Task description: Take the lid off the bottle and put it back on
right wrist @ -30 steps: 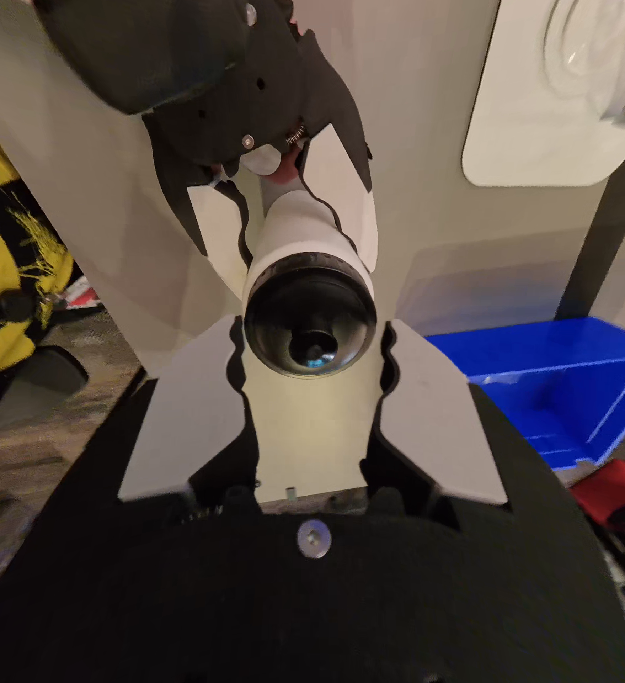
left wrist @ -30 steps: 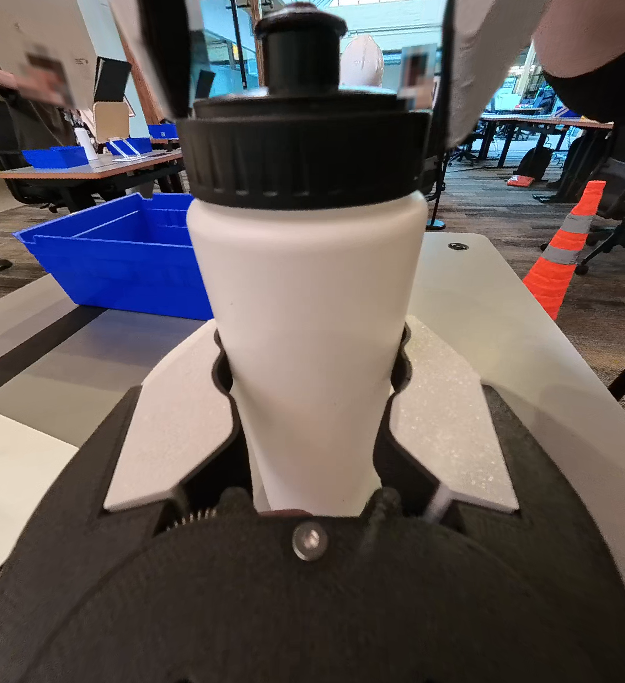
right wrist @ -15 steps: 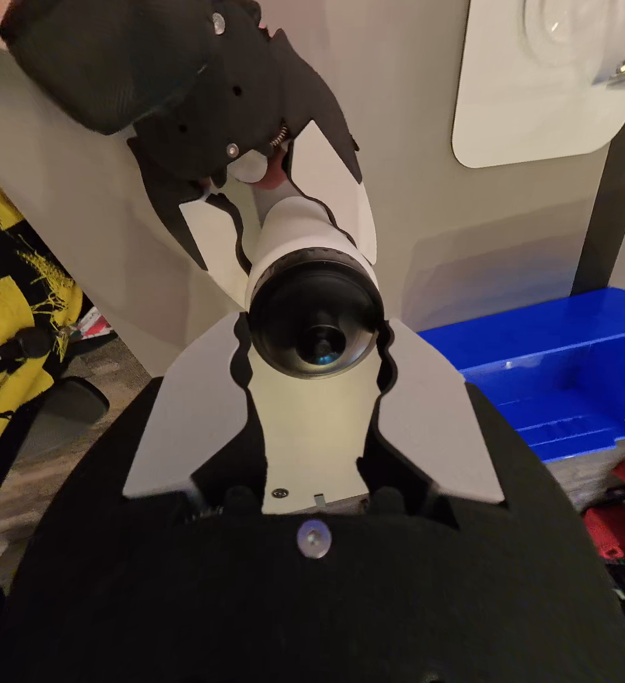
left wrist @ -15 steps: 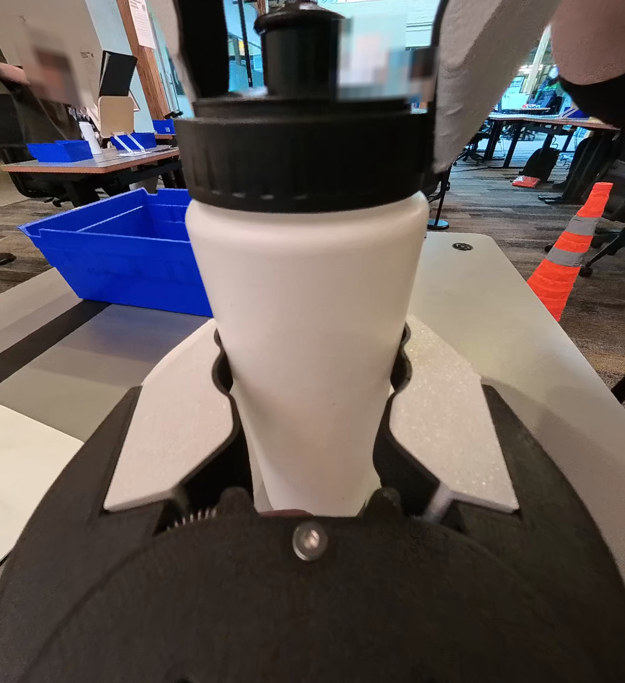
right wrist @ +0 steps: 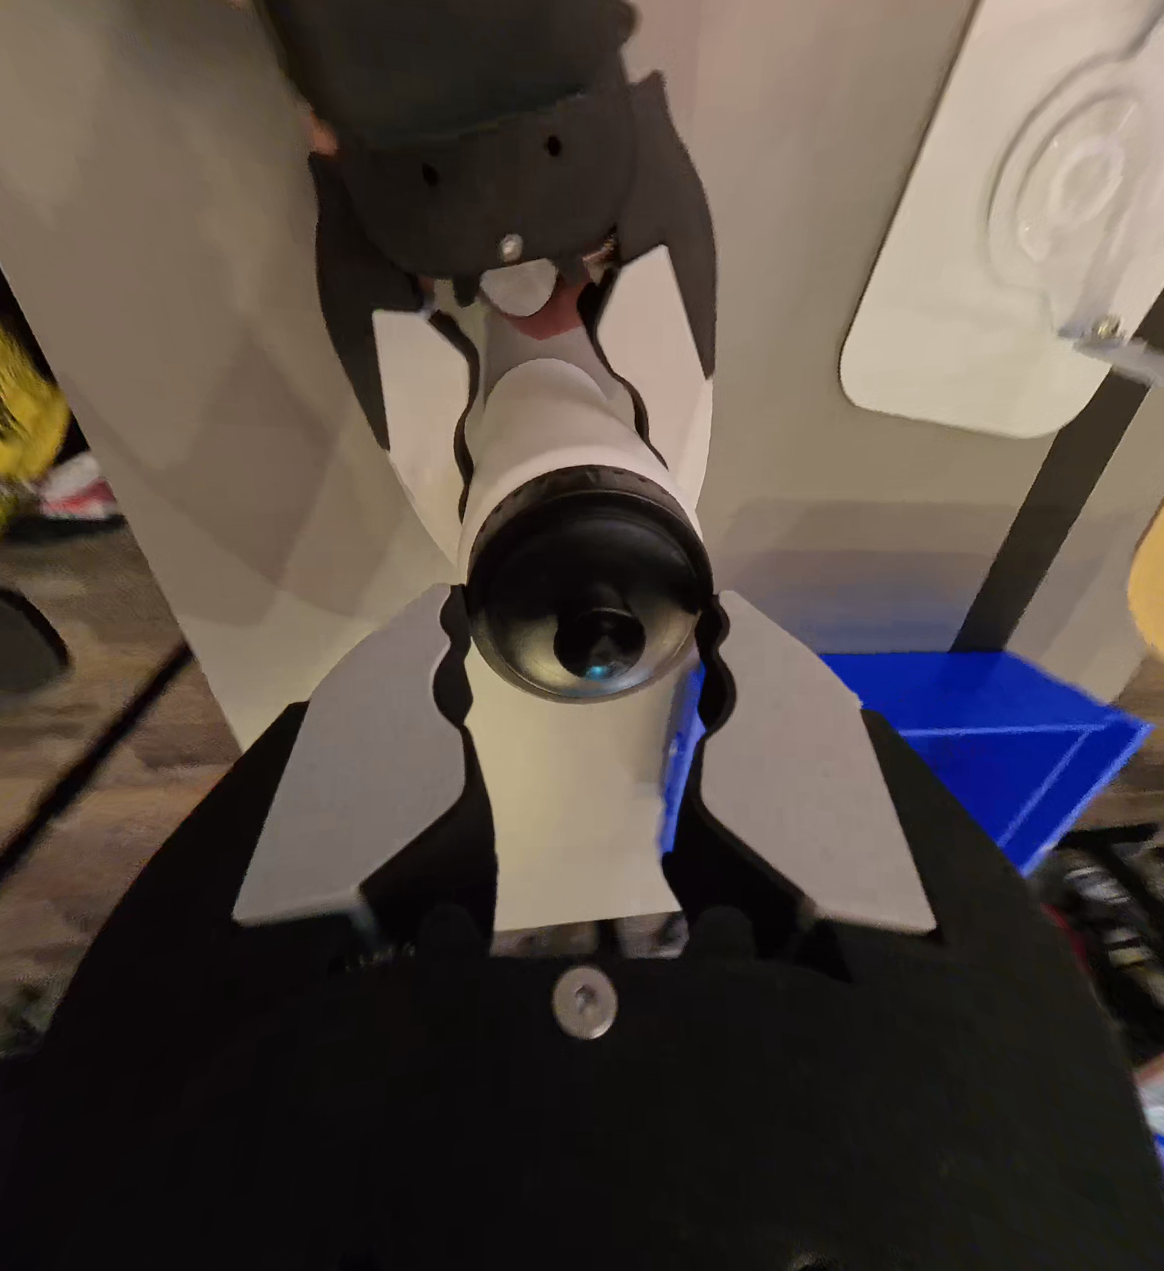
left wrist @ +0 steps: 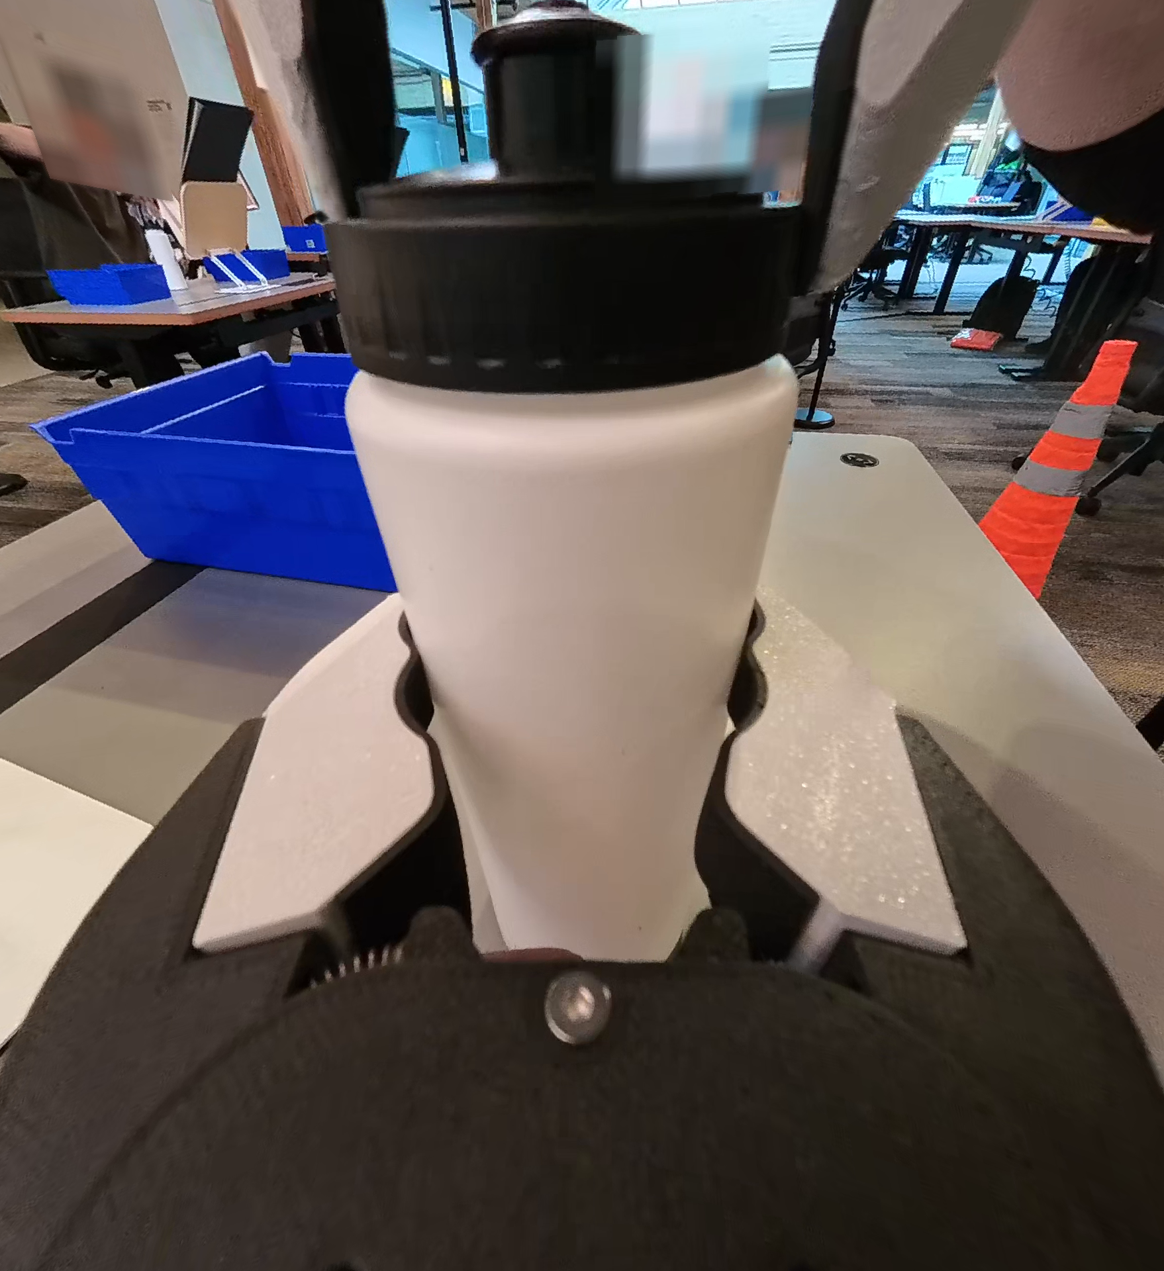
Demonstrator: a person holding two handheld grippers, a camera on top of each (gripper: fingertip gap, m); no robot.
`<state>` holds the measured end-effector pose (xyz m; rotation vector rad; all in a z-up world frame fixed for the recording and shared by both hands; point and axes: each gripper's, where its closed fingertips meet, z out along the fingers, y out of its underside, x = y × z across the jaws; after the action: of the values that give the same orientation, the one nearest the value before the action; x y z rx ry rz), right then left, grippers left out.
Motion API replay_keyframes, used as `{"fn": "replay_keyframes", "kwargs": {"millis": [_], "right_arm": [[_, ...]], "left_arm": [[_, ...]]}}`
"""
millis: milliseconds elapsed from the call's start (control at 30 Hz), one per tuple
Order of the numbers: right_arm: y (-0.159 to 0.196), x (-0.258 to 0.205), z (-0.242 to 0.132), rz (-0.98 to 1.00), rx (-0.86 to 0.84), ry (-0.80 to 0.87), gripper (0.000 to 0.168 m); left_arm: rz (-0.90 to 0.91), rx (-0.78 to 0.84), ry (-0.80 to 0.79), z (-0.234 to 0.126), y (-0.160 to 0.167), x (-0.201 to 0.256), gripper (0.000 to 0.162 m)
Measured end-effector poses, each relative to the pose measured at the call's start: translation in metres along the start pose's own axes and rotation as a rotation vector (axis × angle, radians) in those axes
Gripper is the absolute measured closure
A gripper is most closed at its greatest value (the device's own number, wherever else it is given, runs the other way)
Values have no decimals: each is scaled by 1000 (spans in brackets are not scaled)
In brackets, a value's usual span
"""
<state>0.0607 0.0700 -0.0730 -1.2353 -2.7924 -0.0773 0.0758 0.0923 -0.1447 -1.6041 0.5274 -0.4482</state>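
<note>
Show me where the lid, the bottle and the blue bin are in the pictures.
lid point(left wrist: 565, 302): left wrist view, on its ribbed black side.
bottle point(left wrist: 572, 619): left wrist view, on the middle of its white body.
blue bin point(left wrist: 221, 495): left wrist view, on its near outer wall.

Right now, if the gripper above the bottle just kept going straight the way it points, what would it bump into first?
Probably the black lid: the right gripper points down at the white bottle's top, its fingertips already flanking the lid's rim. Whether they touch it is unclear.
</note>
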Motion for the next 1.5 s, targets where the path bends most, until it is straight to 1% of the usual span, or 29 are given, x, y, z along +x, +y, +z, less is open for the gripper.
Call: {"fn": "replay_keyframes", "kwargs": {"millis": [100, 167, 200, 267, 333, 400, 467, 500, 600, 733, 800, 833, 900, 933, 967, 1033, 1067, 1133, 1200, 1367, 1500], "right_arm": [[0, 0, 0, 241, 9, -2, 102], [0, -1, 0, 292, 5, 15, 102], [-1, -1, 0, 270, 7, 16, 103], [-3, 1, 0, 158, 23, 11, 102], [2, 5, 1, 48, 3, 28, 91], [4, 7, 1, -71, -11, 55, 88], [3, 2, 3, -128, -17, 27, 100], [3, 2, 4, -123, -21, 26, 100], [3, 1, 4, -39, -22, 17, 100], [1, 1, 4, 229, 10, 12, 100], [1, 0, 4, 253, 16, 31, 100], [2, 0, 4, 233, 13, 26, 100], [3, 2, 3, 117, 11, 18, 99], [3, 5, 3, 52, 17, 35, 88], [4, 5, 3, -16, 5, 46, 84], [4, 5, 3, -142, -5, 70, 91], [3, 5, 4, -175, -1, 72, 98], [2, 4, 5, -180, -5, 51, 100], [3, 3, 5, -144, 0, 43, 100], [2, 1, 5, 165, 3, 48, 99], [3, 1, 5, 167, 8, 53, 99]], "left_arm": [[1, -1, 0, 0, 0, 0, 76], [5, -1, -1, 0, 0, 1, 76], [3, -1, -4, 0, 0, 0, 76], [3, -3, -4, 0, 0, 0, 76], [4, -3, -3, 0, 0, 1, 76], [1, -1, -1, 0, 0, 1, 76], [2, -2, -1, 0, 0, 1, 76], [1, 0, 0, 0, 0, 0, 76], [1, -1, -2, 0, 0, 0, 76], [-6, 0, -5, -1, 0, -1, 76], [2, -2, -9, -1, 0, -1, 76], [6, -6, -13, 0, 0, -1, 76], [6, -7, -12, 0, 0, -1, 76], [2, -5, -13, 0, 0, -1, 76], [1, -2, -11, -1, 0, -1, 76], [0, -2, -10, -1, 0, -1, 76], [-1, -1, -10, 0, 0, -1, 76], [-1, 0, -9, -1, 0, -1, 76], [-2, -1, -10, 0, 0, -1, 76], [5, -7, -7, -2, 2, -1, 76], [6, -13, -10, 0, 2, -1, 76]]}}
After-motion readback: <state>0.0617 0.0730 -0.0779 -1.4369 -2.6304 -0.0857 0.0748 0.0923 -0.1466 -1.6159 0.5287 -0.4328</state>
